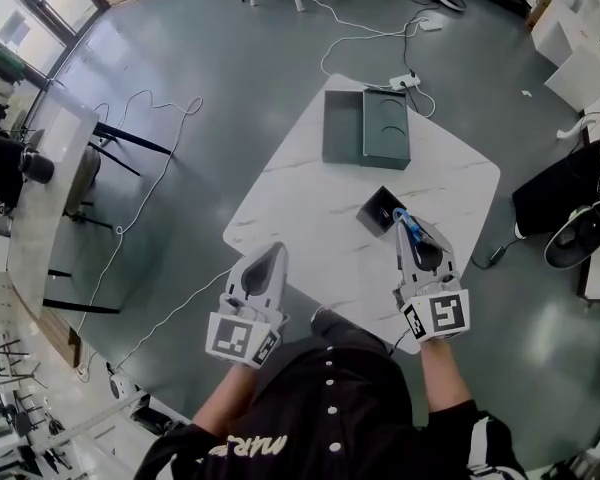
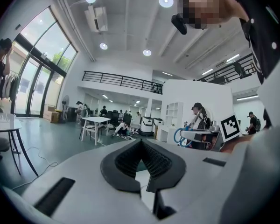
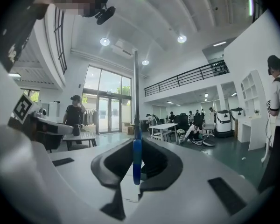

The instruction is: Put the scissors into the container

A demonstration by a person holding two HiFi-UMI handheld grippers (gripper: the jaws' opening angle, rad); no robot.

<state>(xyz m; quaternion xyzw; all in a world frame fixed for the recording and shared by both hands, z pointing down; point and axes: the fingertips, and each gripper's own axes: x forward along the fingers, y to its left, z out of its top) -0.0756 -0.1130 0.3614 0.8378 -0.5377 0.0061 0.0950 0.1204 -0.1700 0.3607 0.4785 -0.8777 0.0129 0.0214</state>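
As I watched, right gripper point(image 1: 407, 218): jaws were clamped on blue-handled scissors point(image 1: 412, 231), just beside the small dark container point(image 1: 380, 211).
Left gripper point(image 1: 276, 249): fingers were together, empty, at the table point(image 1: 310, 208) edge.

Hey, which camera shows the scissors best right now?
Right gripper view: the scissors stand edge-on, close up, clamped between the jaws. Head view shows just a bit of blue handle; left gripper view, only small blue loops.

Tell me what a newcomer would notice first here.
Blue-handled scissors stand clamped in the jaws of the right gripper, above the near right side of the white table. Just beyond sits a small dark box, and at the far edge an open green container. The left gripper is shut and empty.
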